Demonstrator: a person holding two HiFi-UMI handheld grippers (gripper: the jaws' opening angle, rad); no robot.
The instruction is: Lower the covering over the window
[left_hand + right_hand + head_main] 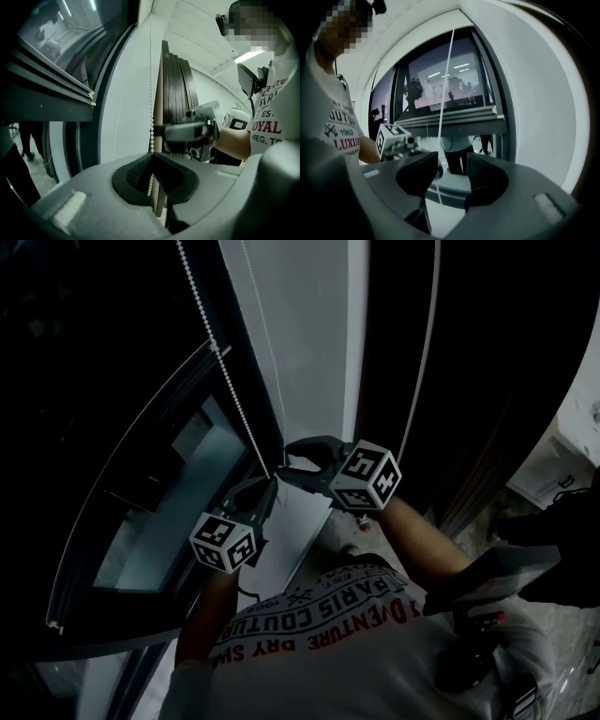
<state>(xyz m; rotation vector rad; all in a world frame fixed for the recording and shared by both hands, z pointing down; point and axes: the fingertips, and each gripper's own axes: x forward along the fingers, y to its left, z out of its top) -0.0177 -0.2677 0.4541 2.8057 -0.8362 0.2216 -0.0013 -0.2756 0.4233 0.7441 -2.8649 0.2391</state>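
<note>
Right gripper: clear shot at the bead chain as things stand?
Probably yes. The right gripper has its jaws apart, and the bead chain seems to run down through the gap, unpressed; nothing blocks it. The left gripper is shut on the same chain.

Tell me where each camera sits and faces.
Head view: on the person's head, looking steeply down at left gripper, right gripper, shirt.
Left gripper view: on that gripper, along jaws shut on the bead chain; shirt shows.
Right gripper view: on that gripper, past open jaws toward the blind; shirt shows.
Shared: each gripper view shows the other gripper.
</note>
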